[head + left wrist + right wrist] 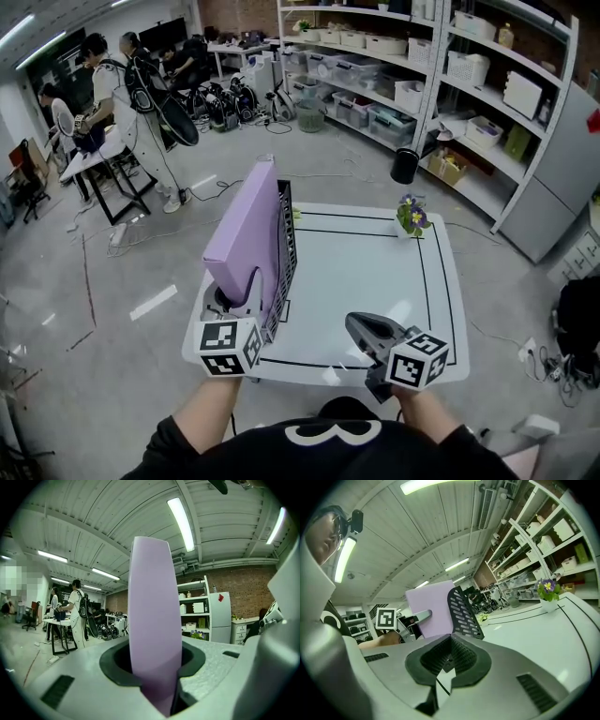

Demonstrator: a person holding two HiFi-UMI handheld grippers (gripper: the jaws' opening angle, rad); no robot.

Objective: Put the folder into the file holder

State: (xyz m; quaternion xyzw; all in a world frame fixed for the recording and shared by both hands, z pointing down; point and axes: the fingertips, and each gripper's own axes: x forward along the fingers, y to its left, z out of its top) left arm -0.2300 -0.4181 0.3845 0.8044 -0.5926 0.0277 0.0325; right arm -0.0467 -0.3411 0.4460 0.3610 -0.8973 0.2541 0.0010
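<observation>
A lilac folder stands upright on its edge at the left of the white table. It leans along the left side of the black mesh file holder. Whether its lower edge is inside the holder is hidden. My left gripper is shut on the folder's near lower corner. In the left gripper view the folder rises from between the jaws of that gripper. My right gripper hovers at the table's front right, shut and empty. From there the folder shows behind the holder's mesh wall.
A small pot of purple flowers stands at the table's far right corner. Black lines frame the tabletop. Shelving with boxes runs along the right wall. People stand by desks at the far left.
</observation>
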